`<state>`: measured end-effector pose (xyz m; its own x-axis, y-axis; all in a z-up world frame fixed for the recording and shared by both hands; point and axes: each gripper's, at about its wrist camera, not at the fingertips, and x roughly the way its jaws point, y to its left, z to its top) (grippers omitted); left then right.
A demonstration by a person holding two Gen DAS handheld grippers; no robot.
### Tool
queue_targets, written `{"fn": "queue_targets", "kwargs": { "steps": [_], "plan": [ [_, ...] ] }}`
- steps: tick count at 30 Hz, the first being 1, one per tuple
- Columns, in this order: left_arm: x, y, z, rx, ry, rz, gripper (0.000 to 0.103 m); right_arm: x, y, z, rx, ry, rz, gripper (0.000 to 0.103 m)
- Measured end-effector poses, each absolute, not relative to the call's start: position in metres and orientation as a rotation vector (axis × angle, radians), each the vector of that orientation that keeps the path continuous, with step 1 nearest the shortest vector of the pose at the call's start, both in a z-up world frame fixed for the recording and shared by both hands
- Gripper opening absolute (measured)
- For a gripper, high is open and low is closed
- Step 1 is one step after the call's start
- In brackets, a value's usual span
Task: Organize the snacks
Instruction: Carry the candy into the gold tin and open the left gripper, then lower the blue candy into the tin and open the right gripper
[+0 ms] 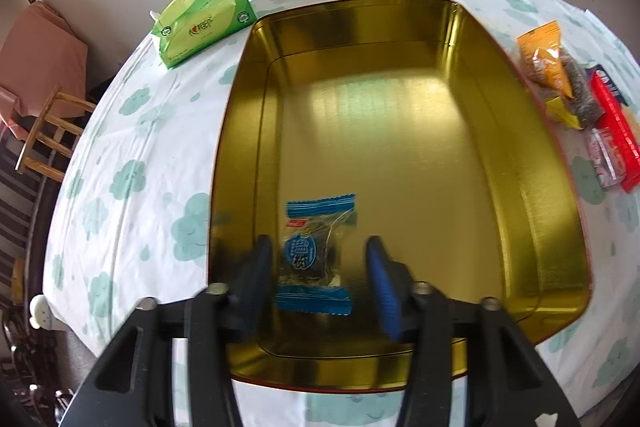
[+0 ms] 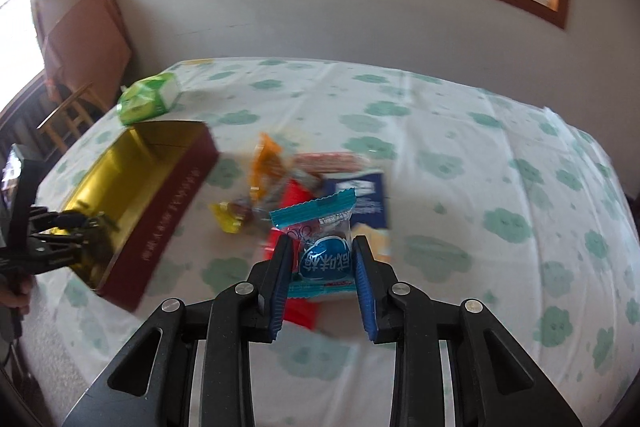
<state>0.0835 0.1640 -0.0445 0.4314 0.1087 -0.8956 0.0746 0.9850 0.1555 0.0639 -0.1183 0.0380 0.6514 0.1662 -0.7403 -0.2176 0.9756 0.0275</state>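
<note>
One blue-wrapped snack packet (image 1: 316,255) lies flat on the floor of the gold-lined tin (image 1: 400,131), between the parted jaws of the left gripper (image 1: 320,279), whose pads stand clear of it. A second blue packet (image 2: 322,251) hangs clamped in the right gripper (image 2: 322,283) above the pile of remaining snacks (image 2: 276,183) on the cloud-print worktop (image 2: 480,163). One green tissue pack (image 1: 204,21) sits beyond the tin.

Counts: two blue-wrapped snack packets showing, one (image 1: 316,255) lying in the tin at lower centre, one (image 2: 324,251) at centre of the right wrist view. One gold-lined tin (image 1: 400,23). One green tissue pack (image 1: 204,23), upper left. One wooden stool (image 1: 48,131).
</note>
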Motion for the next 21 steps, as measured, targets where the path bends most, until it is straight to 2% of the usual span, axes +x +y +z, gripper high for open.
{"fn": "queue_targets", "kwargs": {
  "steps": [1, 9, 14, 21],
  "plan": [
    [0.082, 0.163, -0.043, 0.179, 1.120, 0.020, 0.055, 0.070, -0.105, 0.036, -0.072, 0.837, 0.237, 0.031],
    [0.067, 0.174, -0.011, 0.063, 0.992, 0.036, 0.061, 0.101, -0.011, 0.027, -0.131, 0.841, 0.410, 0.031],
    [0.057, 0.208, 0.017, -0.079, 0.895, 0.118, 0.070, 0.119, 0.038, 0.018, -0.178, 0.857, 0.501, 0.031],
    [0.047, 0.251, 0.024, -0.176, 0.893, 0.249, 0.074, 0.138, 0.085, 0.006, -0.270, 0.875, 0.537, 0.031]
  ]
}}
